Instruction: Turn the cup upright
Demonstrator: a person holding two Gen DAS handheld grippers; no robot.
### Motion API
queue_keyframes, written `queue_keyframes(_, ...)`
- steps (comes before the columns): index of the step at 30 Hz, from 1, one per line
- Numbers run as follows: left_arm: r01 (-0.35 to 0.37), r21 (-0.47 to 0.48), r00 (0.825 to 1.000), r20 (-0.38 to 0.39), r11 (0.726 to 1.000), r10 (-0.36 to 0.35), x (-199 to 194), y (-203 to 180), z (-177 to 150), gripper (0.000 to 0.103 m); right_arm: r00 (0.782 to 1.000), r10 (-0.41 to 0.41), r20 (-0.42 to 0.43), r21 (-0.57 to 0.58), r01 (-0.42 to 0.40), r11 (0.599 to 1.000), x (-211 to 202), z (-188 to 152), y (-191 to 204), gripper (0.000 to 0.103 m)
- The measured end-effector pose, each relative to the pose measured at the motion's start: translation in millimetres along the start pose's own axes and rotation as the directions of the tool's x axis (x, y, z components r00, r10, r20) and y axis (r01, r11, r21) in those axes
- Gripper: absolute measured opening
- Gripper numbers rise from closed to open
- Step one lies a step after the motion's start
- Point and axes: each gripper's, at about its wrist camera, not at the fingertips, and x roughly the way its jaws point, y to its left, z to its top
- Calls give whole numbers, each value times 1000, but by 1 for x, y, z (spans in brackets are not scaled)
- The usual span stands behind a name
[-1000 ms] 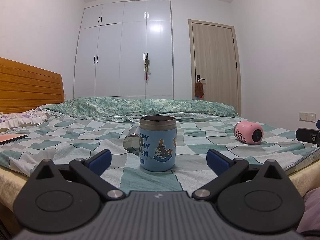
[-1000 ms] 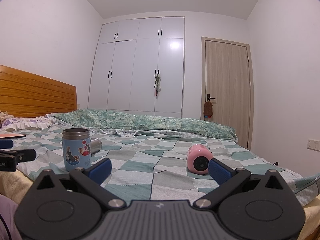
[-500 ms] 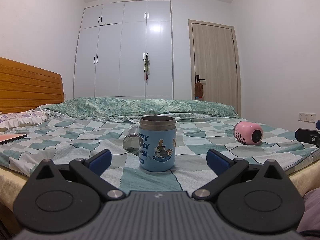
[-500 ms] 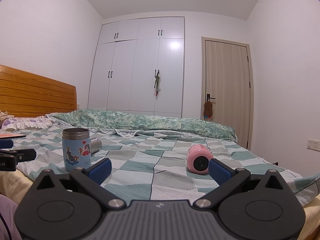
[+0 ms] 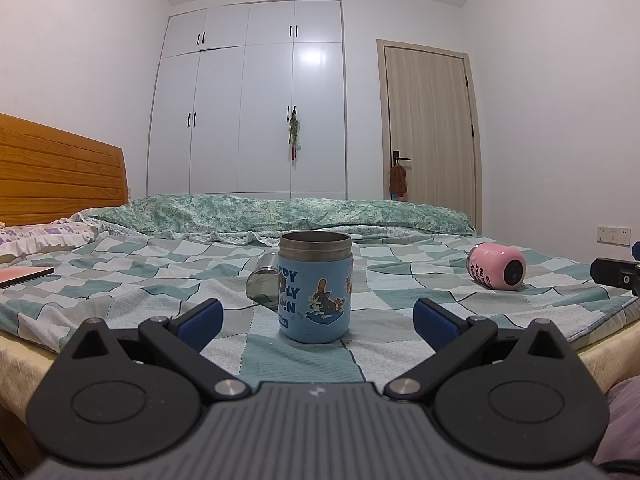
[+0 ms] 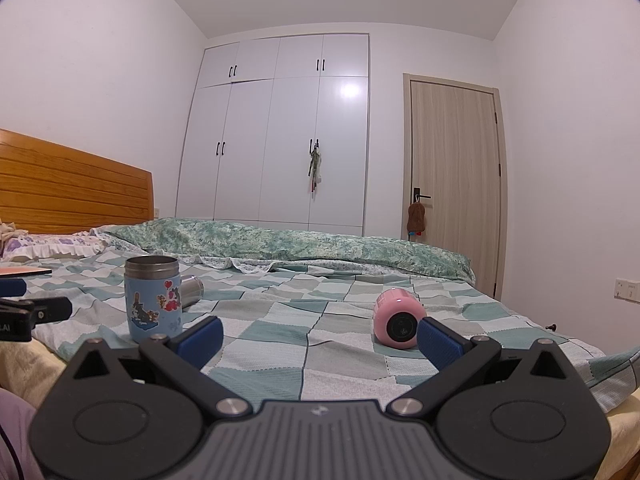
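A blue cartoon cup [image 5: 315, 286] stands upright on the checked bed cover, straight ahead of my open, empty left gripper [image 5: 316, 320]; it also shows at the left of the right wrist view [image 6: 153, 298]. A pink cup [image 6: 398, 318] lies on its side, base toward my open, empty right gripper [image 6: 320, 340], just left of the right finger. The pink cup shows far right in the left wrist view [image 5: 498, 266]. A grey steel cup [image 5: 262, 284] lies on its side behind the blue cup, also in the right wrist view [image 6: 192, 290].
A rolled green quilt [image 5: 280, 216] lies along the bed's far side. A wooden headboard [image 5: 60, 176] is at the left, with a pillow [image 5: 44, 236] and a pink book [image 5: 24, 274]. The bed's near edge [image 6: 608, 396] is just ahead of the grippers.
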Motion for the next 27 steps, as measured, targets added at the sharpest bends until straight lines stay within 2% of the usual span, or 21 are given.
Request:
queue_keyframes(23,-3,2,1000,-9,1000,3,0,-3,-1,103,1000,-3,-9,1,3,1000,1,-1,0,103)
queue_keyframes(27,35,18,999,-34,999,-34,2,-7,6,103,999,16,-39,14,-16,1000,-1,4,-7,103)
